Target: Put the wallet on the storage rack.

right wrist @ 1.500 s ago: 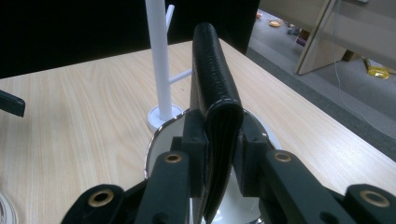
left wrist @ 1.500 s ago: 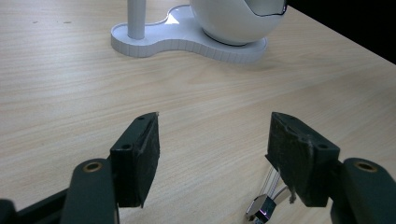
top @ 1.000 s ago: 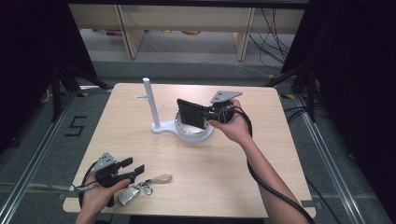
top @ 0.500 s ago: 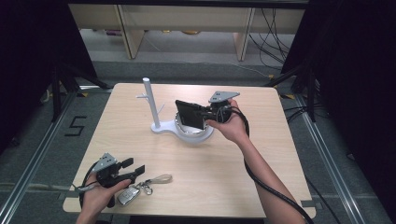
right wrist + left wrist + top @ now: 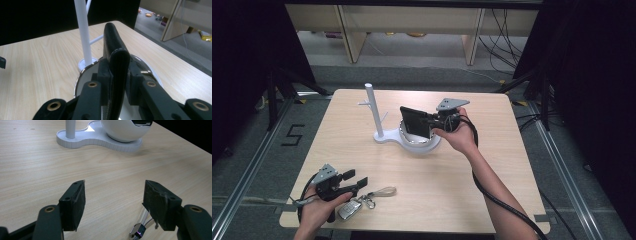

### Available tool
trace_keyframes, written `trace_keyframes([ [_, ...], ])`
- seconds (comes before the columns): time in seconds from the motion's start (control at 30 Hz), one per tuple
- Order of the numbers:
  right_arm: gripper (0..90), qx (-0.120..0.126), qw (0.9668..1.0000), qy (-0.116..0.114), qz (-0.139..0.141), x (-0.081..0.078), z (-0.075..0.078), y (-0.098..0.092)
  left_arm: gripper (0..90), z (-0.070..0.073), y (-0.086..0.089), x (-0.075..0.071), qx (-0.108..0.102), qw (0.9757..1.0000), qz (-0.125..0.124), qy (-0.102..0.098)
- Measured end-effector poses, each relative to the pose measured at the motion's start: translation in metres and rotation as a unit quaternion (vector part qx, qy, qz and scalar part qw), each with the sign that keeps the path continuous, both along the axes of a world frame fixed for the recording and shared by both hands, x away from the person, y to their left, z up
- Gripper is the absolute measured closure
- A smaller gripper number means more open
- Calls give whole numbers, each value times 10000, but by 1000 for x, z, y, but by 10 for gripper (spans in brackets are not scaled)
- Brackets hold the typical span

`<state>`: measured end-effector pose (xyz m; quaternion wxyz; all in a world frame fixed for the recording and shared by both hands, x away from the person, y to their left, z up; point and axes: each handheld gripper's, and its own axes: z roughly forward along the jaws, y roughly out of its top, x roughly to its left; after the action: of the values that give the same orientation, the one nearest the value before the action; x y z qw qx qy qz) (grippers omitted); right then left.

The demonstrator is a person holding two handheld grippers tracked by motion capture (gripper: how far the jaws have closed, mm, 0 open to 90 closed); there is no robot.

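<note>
My right gripper [image 5: 432,121] is shut on a black wallet [image 5: 414,122], held on edge just above the round bowl [image 5: 419,145] of a white stand. In the right gripper view the wallet [image 5: 115,42] rises between the jaws over the bowl's shiny rim [image 5: 82,75], beside the white post [image 5: 83,32]. My left gripper [image 5: 357,179] is open, low over the table's front left. Below it lies a car key [image 5: 349,210] on a ring with a grey strap [image 5: 382,191]. In the left gripper view, a metal part of the key ring [image 5: 137,231] shows under the right jaw.
The white stand's post [image 5: 373,107] carries short side pegs and shares a flat base [image 5: 100,140] with the bowl [image 5: 125,127]. Bare wood lies between the two grippers. The table's front edge is close to my left hand.
</note>
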<state>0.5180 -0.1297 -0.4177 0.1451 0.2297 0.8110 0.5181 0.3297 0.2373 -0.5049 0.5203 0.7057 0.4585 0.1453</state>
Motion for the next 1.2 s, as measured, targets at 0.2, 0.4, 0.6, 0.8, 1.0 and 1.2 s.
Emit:
trace_keyframes([
  [0.2,779,15,9999,-152,-29,-2,-1,0,339,0,0,0,3,10000,-2,0],
  [0.4,782,122,9987,-492,17,-5,-6,-2,339,0,1,0,28,10000,39,26],
  [0.6,776,44,9993,-365,-110,-4,-14,-3,339,0,1,0,4,10000,10,16],
  [0.8,701,-133,9995,64,-278,-1,-22,-9,339,0,0,0,4,10000,-6,3],
  [1.0,581,-217,9977,362,-523,-7,-14,-25,337,4,0,0,-24,10000,-16,-6],
  [1.2,525,86,9944,682,-807,-23,-3,-61,319,9,-3,0,-26,10000,-82,-33],
])
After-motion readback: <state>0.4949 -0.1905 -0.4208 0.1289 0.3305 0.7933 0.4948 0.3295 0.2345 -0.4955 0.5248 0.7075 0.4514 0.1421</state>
